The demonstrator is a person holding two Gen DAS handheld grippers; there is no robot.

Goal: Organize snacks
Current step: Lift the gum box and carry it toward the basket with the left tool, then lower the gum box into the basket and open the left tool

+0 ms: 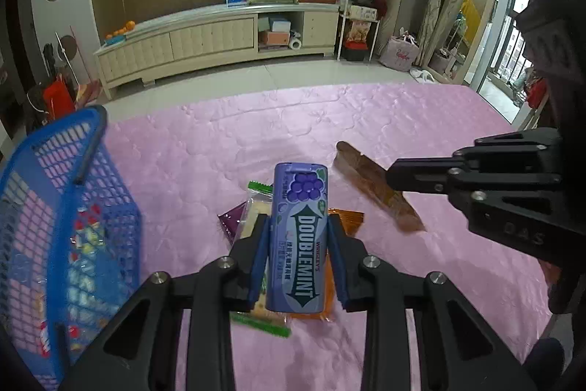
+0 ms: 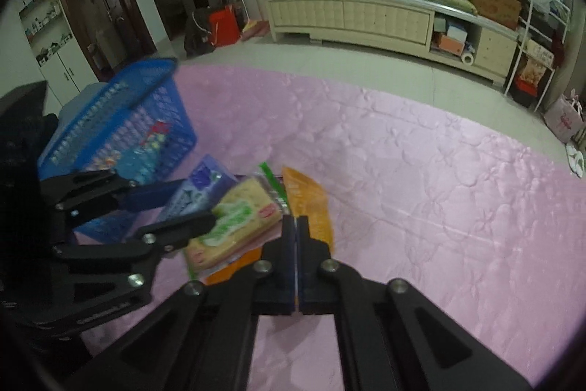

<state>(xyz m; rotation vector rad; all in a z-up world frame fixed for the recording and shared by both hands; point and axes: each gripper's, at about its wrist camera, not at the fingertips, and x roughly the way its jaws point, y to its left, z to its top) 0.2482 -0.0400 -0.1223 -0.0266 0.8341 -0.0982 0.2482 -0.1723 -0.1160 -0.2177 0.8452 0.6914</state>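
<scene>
From the left wrist view, the left gripper (image 1: 298,240) is pinching a purple Doublemint gum tin (image 1: 297,237) between its blue pads, holding it above a small heap of snack packets (image 1: 252,222) lying on the pink quilted cover (image 1: 403,120). The blue basket (image 1: 66,207) is sitting at the cover's left edge with wrapped sweets inside; wide bare cover is stretching toward the far edge. The right gripper (image 1: 390,175) is reaching in from the right, its tip over a brown wrapped bar (image 1: 366,178); whether it is gripping the bar I cannot tell. From the right wrist view, the right gripper (image 2: 296,226) is showing its fingers pressed together in front of an orange packet (image 2: 307,204). The cracker packet (image 2: 238,222) is lying just left, the basket (image 2: 121,127) beyond, and open cover is spreading right.
</scene>
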